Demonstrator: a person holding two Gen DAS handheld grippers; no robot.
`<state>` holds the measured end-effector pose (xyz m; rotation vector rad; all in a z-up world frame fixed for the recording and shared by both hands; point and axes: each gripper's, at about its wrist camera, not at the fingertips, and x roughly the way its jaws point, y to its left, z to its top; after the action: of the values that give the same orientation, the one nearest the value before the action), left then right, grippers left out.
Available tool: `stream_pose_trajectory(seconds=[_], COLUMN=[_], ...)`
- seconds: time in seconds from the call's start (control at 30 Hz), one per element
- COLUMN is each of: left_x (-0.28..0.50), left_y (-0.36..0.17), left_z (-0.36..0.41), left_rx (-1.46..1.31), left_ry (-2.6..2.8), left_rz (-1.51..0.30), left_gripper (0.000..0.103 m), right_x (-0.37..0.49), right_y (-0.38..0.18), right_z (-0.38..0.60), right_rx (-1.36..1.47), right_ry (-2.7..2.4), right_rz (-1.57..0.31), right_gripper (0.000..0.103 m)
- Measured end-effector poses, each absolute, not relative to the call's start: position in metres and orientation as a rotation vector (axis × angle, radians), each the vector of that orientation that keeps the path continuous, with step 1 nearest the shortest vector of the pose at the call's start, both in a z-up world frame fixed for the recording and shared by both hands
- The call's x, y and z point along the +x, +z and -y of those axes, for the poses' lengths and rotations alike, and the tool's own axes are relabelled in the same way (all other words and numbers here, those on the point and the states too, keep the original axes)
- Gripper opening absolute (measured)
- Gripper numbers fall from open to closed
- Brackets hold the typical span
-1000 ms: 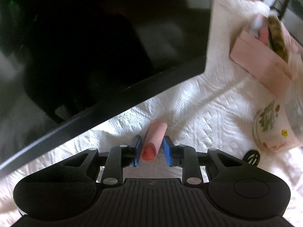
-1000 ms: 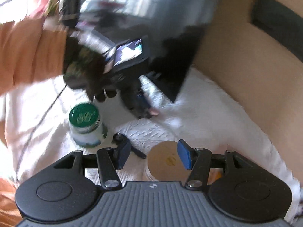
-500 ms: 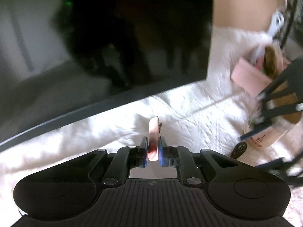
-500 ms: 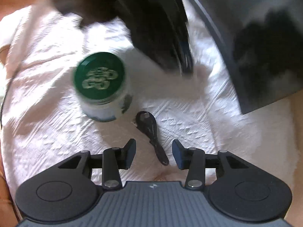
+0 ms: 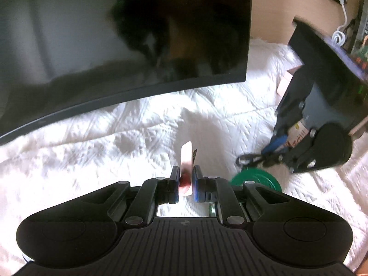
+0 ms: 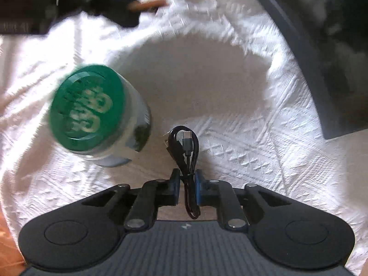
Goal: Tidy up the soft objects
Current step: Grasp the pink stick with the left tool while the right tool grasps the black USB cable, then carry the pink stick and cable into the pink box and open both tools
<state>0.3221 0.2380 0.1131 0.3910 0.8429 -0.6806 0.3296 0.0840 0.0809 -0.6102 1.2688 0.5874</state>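
Observation:
My left gripper (image 5: 185, 179) is shut on a soft pink tube-shaped object (image 5: 186, 161), squeezed flat between the blue pads and held above the white quilted cloth (image 5: 92, 151). My right gripper (image 6: 185, 179) is shut on a coiled black USB cable (image 6: 185, 147) that lies on the cloth. In the left wrist view the right gripper (image 5: 271, 154) shows at the right, low over the same cable (image 5: 250, 159).
A jar with a green lid (image 6: 92, 112) stands just left of the cable; its lid also shows in the left wrist view (image 5: 257, 180). A large dark monitor (image 5: 115, 46) fills the back. A pink box edge (image 5: 285, 82) and a white charger cord (image 5: 340, 30) sit at far right.
My right gripper moved down onto the black cable and closed on it. My left gripper, which closed on the pink object earlier, lifted it and swung right, bringing the jar and right gripper into view.

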Motion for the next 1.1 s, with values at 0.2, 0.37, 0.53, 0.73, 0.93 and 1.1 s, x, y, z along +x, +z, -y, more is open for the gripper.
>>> stream_pose_trajectory(seconds=[0.2, 0.37, 0.53, 0.73, 0.93, 1.1], left_x=[0.295, 0.268, 0.242, 0.222, 0.209, 0.209], left_y=[0.141, 0.181, 0.211, 0.216, 0.184, 0.143], left_z=[-0.235, -0.210, -0.156, -0.088, -0.019, 0.032], left_rx=[0.392, 0.403, 0.441, 0.431, 0.276, 0.138], left_ry=[-0.622, -0.641, -0.739, -0.875, -0.995, -0.985], left_rz=[-0.798, -0.725, -0.635, -0.604, -0.664, -0.758], left_gripper=[0.014, 0.014, 0.014, 0.014, 0.014, 0.014], right_x=[0.301, 0.277, 0.246, 0.217, 0.190, 0.182], right_y=[0.155, 0.221, 0.264, 0.276, 0.250, 0.224], right_z=[-0.071, -0.040, 0.010, 0.092, 0.157, 0.206], right_rx=[-0.486, -0.368, -0.285, -0.129, 0.003, 0.090], right_ry=[0.595, 0.589, 0.521, 0.382, 0.229, 0.079], right_rz=[-1.115, -0.973, -0.859, -0.806, -0.797, -0.807], right_gripper=[0.013, 0.013, 0.013, 0.013, 0.013, 0.013])
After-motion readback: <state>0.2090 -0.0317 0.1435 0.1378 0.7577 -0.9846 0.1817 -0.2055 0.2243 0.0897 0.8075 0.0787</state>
